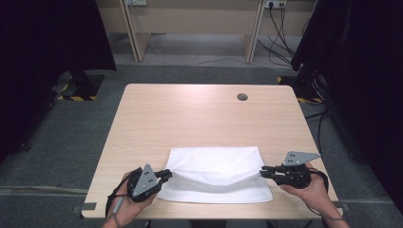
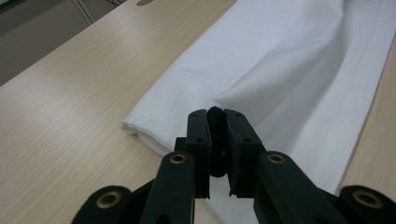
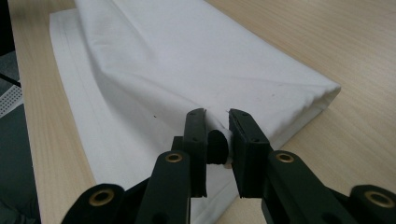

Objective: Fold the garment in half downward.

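white cloth (image 1: 216,173) lies folded at lower centre of the wooden surface (image 1: 199,116). left gripper (image 1: 166,176) clenched on its left edge, right gripper (image 1: 264,172) clenched on its right edge. lift both edges evenly, keep tension level, fold away squarely.

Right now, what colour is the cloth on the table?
Plain white. The cloth shows best in the high view.
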Available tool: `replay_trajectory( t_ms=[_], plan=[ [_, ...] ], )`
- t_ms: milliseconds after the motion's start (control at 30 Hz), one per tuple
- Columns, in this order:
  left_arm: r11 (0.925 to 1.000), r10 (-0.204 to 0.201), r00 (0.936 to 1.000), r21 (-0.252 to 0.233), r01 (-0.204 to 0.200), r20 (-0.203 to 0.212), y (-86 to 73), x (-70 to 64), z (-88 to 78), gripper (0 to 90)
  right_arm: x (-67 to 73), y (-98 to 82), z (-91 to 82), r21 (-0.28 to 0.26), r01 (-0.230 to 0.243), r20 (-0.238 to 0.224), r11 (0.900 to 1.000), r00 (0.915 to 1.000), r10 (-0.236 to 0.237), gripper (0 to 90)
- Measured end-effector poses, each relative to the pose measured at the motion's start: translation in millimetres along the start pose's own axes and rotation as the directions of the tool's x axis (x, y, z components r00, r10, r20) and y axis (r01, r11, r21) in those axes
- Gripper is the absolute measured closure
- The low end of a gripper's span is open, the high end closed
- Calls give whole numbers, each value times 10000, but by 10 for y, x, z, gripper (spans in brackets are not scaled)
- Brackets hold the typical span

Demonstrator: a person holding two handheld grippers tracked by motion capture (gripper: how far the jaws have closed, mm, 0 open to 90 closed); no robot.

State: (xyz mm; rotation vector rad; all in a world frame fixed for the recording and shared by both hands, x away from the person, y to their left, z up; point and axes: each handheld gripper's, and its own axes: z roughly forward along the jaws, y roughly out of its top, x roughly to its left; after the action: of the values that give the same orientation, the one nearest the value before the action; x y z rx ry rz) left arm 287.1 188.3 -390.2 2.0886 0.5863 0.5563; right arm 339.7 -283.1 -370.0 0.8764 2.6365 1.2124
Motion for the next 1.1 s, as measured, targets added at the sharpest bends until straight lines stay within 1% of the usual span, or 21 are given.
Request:
replay_trajectory(
  t_ms=[300, 467, 1100],
  plan=[
    [10000, 90, 9999, -5, -90, 97, -12, -54, -20, 809, 49, -38, -29, -21, 72, -59, 10000, 10000, -72, 776],
    [10000, 59, 9999, -26, -59, 122, -25, -74, -20, 809, 73, -61, -43, -22, 102, -89, 9999, 9999, -102, 775],
    [9998, 183, 9994, 23, -184, 308, -56, -172, -76, 808, 123, -108, -92, 0, 181, -150, 9998, 9997, -181, 775]
  ],
)
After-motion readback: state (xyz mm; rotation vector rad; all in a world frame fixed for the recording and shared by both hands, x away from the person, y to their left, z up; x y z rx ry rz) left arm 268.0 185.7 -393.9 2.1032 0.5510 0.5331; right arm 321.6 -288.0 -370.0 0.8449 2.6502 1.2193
